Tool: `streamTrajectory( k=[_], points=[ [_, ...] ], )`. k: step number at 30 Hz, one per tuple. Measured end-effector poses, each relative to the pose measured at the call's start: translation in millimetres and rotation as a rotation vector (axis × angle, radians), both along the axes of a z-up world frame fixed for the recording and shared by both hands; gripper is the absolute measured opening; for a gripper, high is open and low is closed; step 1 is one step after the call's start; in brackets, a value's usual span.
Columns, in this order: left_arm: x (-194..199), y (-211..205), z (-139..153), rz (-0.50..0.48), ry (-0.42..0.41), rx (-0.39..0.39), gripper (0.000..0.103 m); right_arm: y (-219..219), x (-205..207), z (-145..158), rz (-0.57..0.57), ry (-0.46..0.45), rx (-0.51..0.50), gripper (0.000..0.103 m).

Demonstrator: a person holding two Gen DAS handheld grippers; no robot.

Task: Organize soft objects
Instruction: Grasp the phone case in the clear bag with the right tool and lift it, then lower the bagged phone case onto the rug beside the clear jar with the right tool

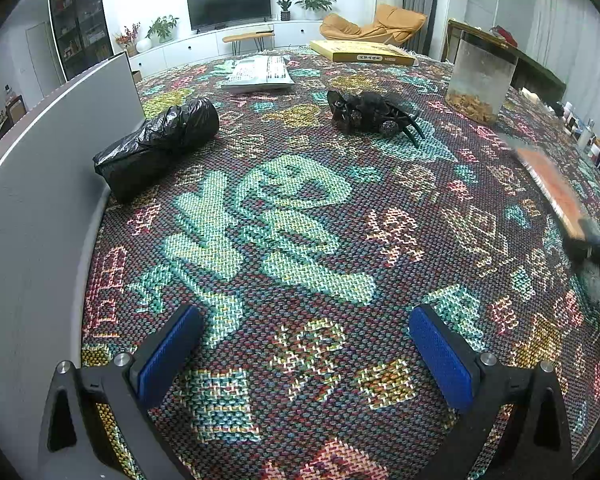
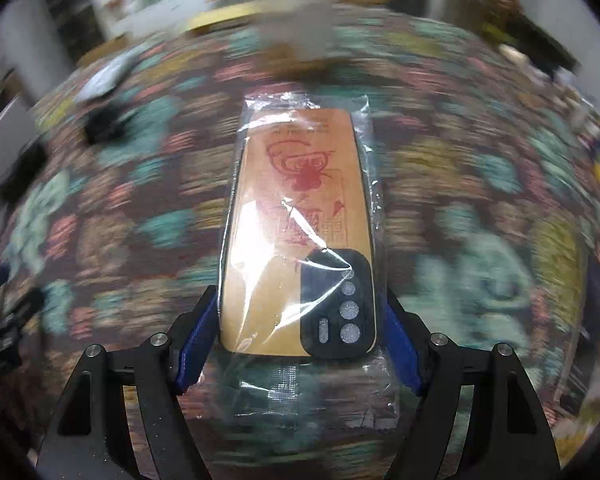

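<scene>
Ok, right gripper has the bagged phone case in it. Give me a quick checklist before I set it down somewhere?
1. Phone case between the right gripper's pads, gripped at its camera end: ok.
2. Plastic sleeve around the case intact: ok, though its loose tail hangs below the jaws.
3. Right-wrist view steady enough to pick a spot: not ok, the background is smeared.
4. Left gripper open, holding nothing: ok.
5. Bare tablecloth in front of the left gripper, apart from the black bag roll and the black hair clips: ok.
6. Where the case belongs: cannot tell.
</scene>
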State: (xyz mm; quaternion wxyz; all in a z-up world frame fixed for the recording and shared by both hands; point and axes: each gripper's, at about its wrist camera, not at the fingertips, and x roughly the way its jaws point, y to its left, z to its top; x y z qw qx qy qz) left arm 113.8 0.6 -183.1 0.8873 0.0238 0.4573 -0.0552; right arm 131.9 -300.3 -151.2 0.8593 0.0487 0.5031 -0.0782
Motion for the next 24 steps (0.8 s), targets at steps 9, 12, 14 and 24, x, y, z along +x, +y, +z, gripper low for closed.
streamTrajectory(
  k=[9,12,14,24],
  points=[
    [0.0,-0.2,0.4,0.001,0.0,-0.001,0.103,-62.2,78.8,5.0,-0.074,-0.08,0.028,0.081],
    [0.2,-0.3,0.4,0.001,-0.001,0.001,0.103,-62.1,56.3,26.6,-0.064,-0.178,0.082,0.083],
    [-0.2,-0.2,0.0,0.001,0.0,0.0,0.103,-54.4,36.5,33.5,-0.053,-0.222,0.072,0.085],
    [-0.1,-0.3,0.1,0.001,-0.001,0.0,0.103,-22.1,-9.6,-9.1,-0.075,-0.151,-0.067,0.085]
  ],
)
